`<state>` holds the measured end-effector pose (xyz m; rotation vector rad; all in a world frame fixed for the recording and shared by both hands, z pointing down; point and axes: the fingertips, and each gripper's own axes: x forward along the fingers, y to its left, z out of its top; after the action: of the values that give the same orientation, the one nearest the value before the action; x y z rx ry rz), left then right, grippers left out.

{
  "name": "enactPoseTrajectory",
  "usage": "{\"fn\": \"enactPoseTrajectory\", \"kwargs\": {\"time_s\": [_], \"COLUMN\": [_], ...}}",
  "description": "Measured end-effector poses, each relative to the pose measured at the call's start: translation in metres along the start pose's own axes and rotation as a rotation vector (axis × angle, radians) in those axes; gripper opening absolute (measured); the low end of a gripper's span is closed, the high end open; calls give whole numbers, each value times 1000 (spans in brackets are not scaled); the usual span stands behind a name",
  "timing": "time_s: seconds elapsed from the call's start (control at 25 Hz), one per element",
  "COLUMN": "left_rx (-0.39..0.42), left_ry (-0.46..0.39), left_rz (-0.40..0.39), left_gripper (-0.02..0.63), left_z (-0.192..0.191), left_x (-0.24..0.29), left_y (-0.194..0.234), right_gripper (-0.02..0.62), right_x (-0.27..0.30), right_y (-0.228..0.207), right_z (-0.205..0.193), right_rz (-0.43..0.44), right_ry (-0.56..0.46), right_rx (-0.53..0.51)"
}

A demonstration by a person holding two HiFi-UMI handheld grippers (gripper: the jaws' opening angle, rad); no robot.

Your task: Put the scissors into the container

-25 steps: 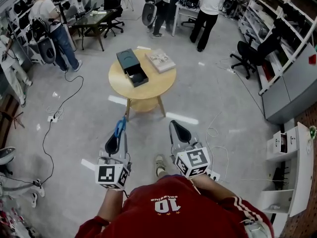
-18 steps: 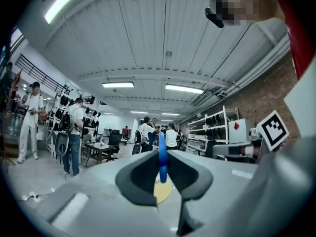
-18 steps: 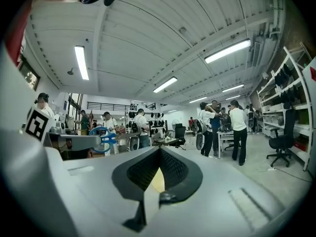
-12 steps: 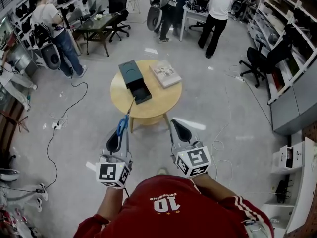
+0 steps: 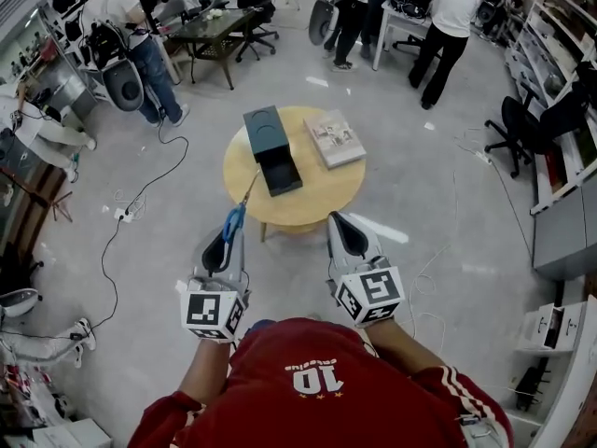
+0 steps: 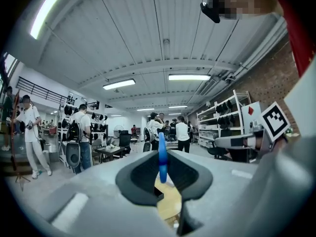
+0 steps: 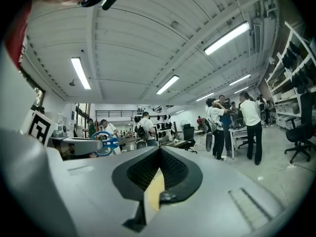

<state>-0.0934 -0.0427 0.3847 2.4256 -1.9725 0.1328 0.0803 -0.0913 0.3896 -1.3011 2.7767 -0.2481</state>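
Closer now than a second ago: the person has stepped up, and the round wooden counter sits right ahead of both grippers instead of well out in front. Left gripper first: its fingers are clamped on the blue handle of the scissors, which stands on edge between the pads in the left gripper view. The blades point forward and up, and in the head view the tip crosses the counter's near rim and ends just beside the container. Whether it touches, I cannot tell. Right gripper is level with the left one. Its fingers are closed tip to tip with nothing gripped, only the wood of the counter showing through the gap below the tips. From that right gripper view the scissors' blue loops show off to the left. On the counter, the container is a dark open tray lying near the middle. Its inside is dark and I can't make out any contents. A closed dark box butts against its far end. A pale booklet lies to the right of them, apart from both. Around it all is a grey floor with cables trailing at the left. People stand at desks along the back, with office chairs and shelves at the right.
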Motion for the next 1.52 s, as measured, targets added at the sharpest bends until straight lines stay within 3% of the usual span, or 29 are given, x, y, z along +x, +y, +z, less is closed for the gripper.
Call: {"fn": "enactPoseTrajectory", "kwargs": {"time_s": [0.4,0.84,1.52], "left_rx": [20,8,1], "left_ry": [62,78,263], "left_rz": [32,9,-71], "left_gripper": [51,51,51], "left_z": [-13,-36,-116], "left_x": [30,108,246], "left_y": [19,43,101], "right_gripper": [-12,-12,-12], "right_x": [31,79,210], "right_y": [-12,-51,-94], "right_z": [-13,-4,4], "right_rz": [28,-13,-53], "right_ry": [36,50,103], "right_rx": [47,-8,-10]}}
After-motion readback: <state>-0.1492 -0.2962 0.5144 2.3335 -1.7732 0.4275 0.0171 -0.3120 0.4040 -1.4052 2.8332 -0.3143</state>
